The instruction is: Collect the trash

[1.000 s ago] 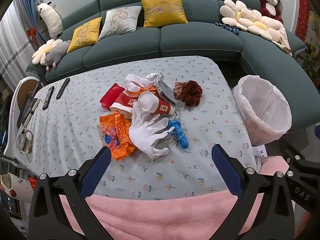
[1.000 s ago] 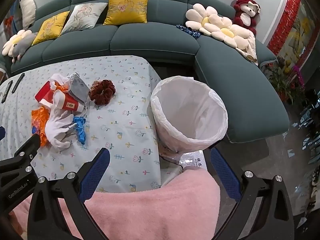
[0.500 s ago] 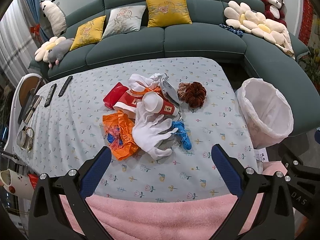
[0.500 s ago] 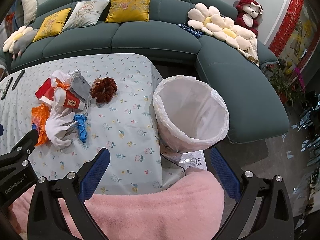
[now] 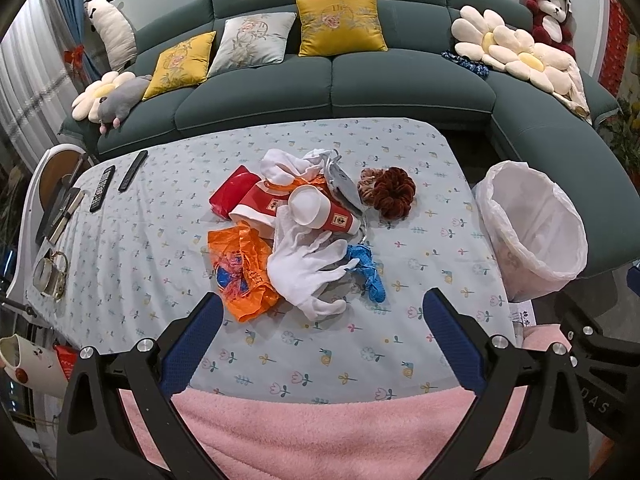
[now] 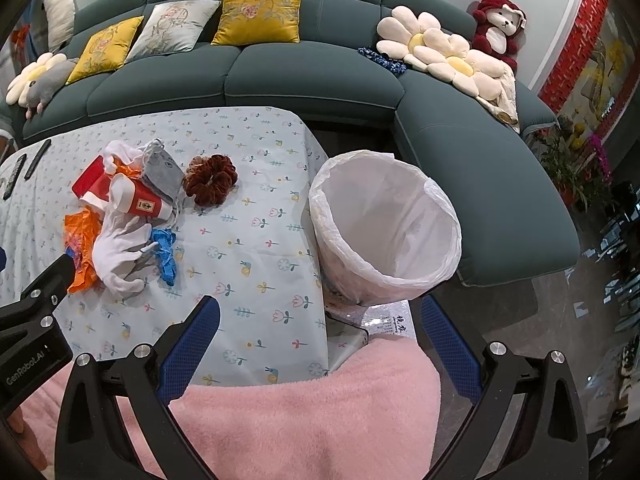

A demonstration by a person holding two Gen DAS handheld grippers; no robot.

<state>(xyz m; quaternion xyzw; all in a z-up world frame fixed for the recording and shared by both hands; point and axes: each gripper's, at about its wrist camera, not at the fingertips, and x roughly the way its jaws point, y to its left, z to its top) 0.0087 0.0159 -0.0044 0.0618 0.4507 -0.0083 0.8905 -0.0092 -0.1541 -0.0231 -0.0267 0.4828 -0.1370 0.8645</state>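
From the left wrist, the left gripper [image 5: 320,336] is held apart and empty, with the trash pile [image 5: 304,232] lying straight ahead at the table's [image 5: 132,248] middle.

From the right wrist, the right gripper [image 6: 318,336] is likewise spread and empty (the pile sits off to its left), facing the lined bin [image 6: 384,224] beside the table's right edge; the left is judged nearer.

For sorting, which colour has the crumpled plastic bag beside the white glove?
Orange plastic bag, clearest in the left wrist view.
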